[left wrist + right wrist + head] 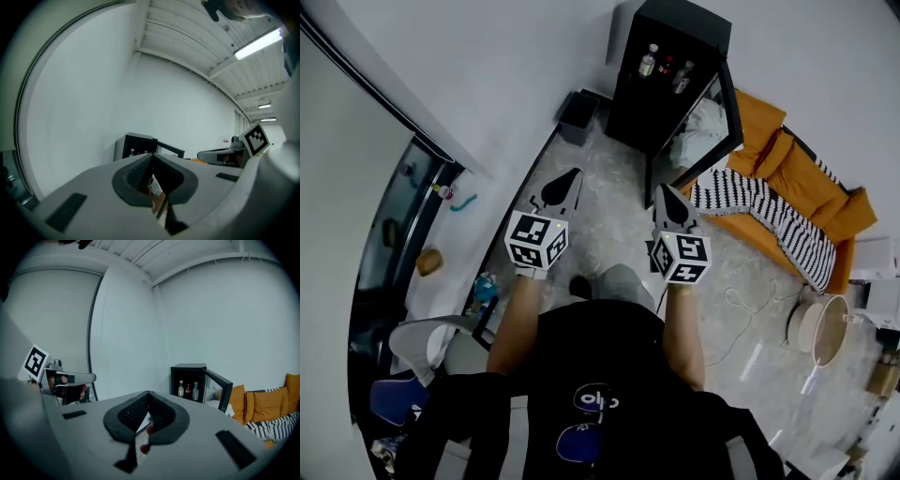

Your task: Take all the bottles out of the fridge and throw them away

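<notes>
The three bottles (188,390) stand upright in a close row on a shelf inside the small black fridge (187,367). Its glass door (218,384) is swung open toward the orange sofa (787,159), and the fridge is well apart from the person, across the pale floor. Both tools are held out in front and carry nothing. The left gripper (152,155) has its jaws pressed together at the tips with nothing between them, and the right gripper (148,393) is likewise fully closed and empty. So either one must spread before it can take a bottle. From this far off the bottles are too small to tell glass from plastic, but they look slim, round and smooth-sided. The outer two are clear with pale caps and the middle one is darker with a red label. Such shapes are likely light but slippery, and would tip easily if nudged. The surest hold seems to be across the straight body at about mid-height, pads square to the side, rather than on the tapering neck. As they stand nearly touching, taking an end bottle first should keep the jaws from knocking its neighbour. A dark container (577,114) sits on the floor just beside the fridge.
</notes>
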A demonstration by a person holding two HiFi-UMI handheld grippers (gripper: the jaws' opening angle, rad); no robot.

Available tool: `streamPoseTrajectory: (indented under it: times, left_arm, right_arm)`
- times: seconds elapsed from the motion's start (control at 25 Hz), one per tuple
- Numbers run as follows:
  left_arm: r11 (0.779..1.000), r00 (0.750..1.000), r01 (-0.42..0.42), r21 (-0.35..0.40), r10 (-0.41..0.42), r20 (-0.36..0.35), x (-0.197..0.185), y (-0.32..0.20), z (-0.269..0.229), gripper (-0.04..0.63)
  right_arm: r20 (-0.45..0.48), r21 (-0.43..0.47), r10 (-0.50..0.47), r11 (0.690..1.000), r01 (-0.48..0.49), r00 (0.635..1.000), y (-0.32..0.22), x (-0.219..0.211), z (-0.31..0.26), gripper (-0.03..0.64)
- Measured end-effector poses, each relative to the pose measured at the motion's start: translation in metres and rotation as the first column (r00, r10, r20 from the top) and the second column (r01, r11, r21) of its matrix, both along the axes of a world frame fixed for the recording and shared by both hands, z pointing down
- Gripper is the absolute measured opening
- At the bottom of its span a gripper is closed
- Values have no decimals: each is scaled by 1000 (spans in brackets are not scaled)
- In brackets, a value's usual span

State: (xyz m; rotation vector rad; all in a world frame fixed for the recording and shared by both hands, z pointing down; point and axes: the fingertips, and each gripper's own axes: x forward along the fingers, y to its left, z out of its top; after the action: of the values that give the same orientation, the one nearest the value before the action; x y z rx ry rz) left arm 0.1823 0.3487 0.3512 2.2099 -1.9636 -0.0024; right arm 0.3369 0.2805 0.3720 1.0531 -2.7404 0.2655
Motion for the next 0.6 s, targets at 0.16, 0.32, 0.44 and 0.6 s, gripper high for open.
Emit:
streamPoseTrajectory:
  times: [0.16,0.32,0.44,0.6]
  left_arm:
    - [1000,1000,-18,-11,18,1,-1,-10,4,0]
    - [1000,1000,-18,-18,18,5,-8,-23,9,0]
    - [1000,1000,-14,-22,15,12,-14,-41,12,0]
    - [999,999,-22,-26,23,36,-27,-76,10,0]
  right_arm:
    - [-4,-14,12,1000,-12,1000,-9,-2,4,5]
    - [-4,-26,16,1000,-16,1000,-25,-7,11,5]
    - [10,-32,24,999,-23,1000,-46,-12,14,5]
    - [34,-45,32,999,-31,999,-86,-27,15,5]
